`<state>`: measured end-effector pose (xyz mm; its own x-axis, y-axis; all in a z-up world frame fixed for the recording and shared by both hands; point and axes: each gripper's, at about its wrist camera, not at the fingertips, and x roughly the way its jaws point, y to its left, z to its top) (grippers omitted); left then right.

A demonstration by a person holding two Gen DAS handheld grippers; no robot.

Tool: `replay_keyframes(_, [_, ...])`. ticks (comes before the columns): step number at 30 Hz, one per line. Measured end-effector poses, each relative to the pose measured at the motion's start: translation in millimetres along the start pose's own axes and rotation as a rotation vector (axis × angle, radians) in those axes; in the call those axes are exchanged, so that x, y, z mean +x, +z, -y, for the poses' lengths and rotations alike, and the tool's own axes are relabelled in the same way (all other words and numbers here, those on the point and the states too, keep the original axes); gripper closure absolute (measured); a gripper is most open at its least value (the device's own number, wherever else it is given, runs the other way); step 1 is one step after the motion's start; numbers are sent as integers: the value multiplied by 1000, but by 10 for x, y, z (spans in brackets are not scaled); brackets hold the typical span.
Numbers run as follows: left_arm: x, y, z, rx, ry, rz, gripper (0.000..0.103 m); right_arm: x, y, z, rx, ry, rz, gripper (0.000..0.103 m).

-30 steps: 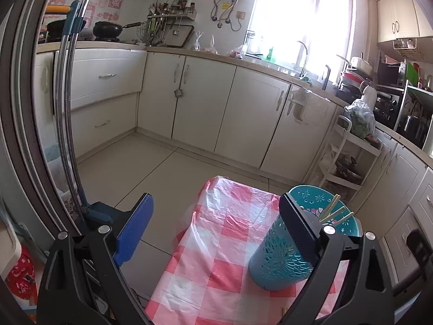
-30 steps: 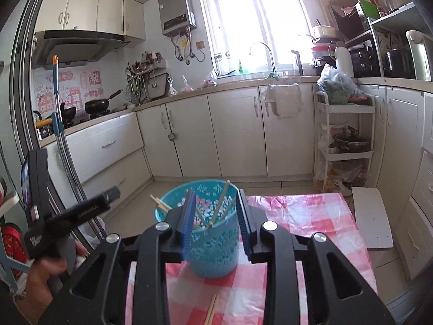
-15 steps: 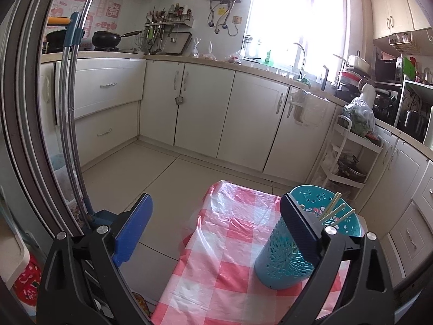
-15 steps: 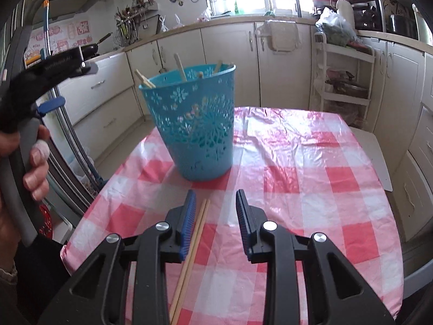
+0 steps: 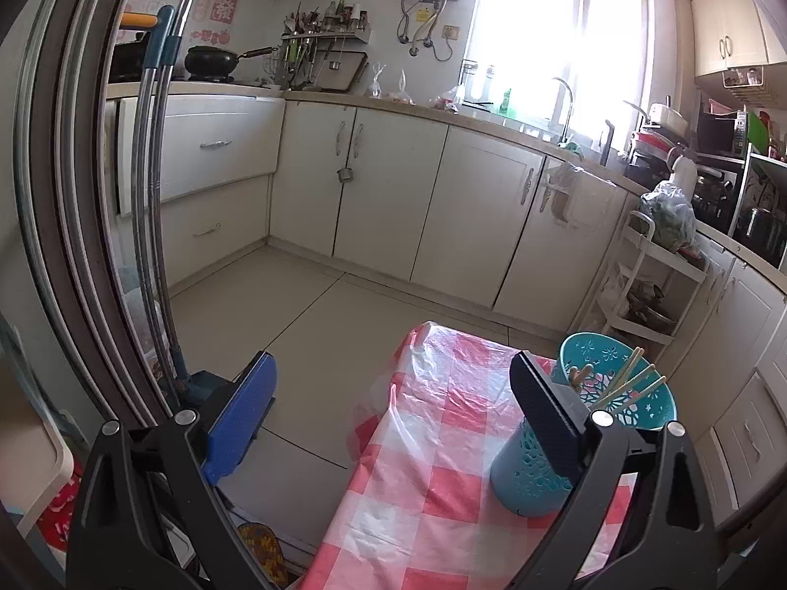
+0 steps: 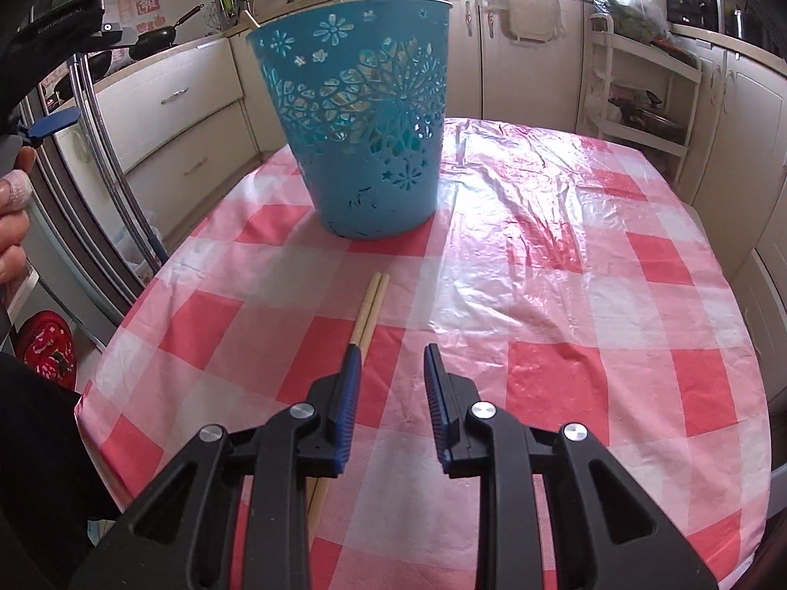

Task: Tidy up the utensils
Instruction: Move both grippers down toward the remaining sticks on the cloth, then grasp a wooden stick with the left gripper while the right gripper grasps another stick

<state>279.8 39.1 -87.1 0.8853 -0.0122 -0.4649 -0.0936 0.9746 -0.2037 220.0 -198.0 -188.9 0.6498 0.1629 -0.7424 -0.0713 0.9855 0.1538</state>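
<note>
A pair of wooden chopsticks [image 6: 371, 305] lies side by side on the pink checked tablecloth [image 6: 590, 295], in front of the turquoise cut-out basket [image 6: 364, 147]. My right gripper [image 6: 392, 351] hovers low over the cloth. Its jaws are closing a little with nothing between them, and its left finger covers the middle of the chopsticks. The basket [image 5: 519, 482] holds several chopsticks [image 5: 634, 378] and wooden handles. My left gripper [image 5: 391, 364] stands wide open and empty off the table's left side, its right finger in front of the basket.
A hand [image 6: 12, 216] holds the left gripper's handle at the left edge. A mop's metal poles [image 5: 152, 196] stand left of the table. Cream kitchen cabinets [image 5: 472, 216] and a white trolley rack [image 6: 639, 98] ring the floor behind.
My right gripper has dropped from above the basket's rim to just over the cloth and tipped downward, over the chopsticks. Its jaws have narrowed slightly. The left gripper has hardly moved.
</note>
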Motion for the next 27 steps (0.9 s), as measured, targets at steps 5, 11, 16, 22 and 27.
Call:
replay_keyframes(5, [17, -31, 56, 26, -4, -7, 11, 113, 11, -40, -12, -6, -22, 77])
replay_keyframes(11, [38, -48, 92, 38, -7, -16, 11, 165, 52, -67, -21, -27, -37, 80])
replay_keyframes(16, [32, -107, 110, 73, -31, -55, 11, 144, 77, 14, -49, -46, -70, 95])
replay_keyframes(22, [121, -600, 387, 167, -181, -292, 11, 21, 27, 387, 20, -66, -106, 95])
replay_keyframes(27, [385, -1220, 880, 286, -255, -519, 13, -31, -7, 670, 125, -43, -89, 95])
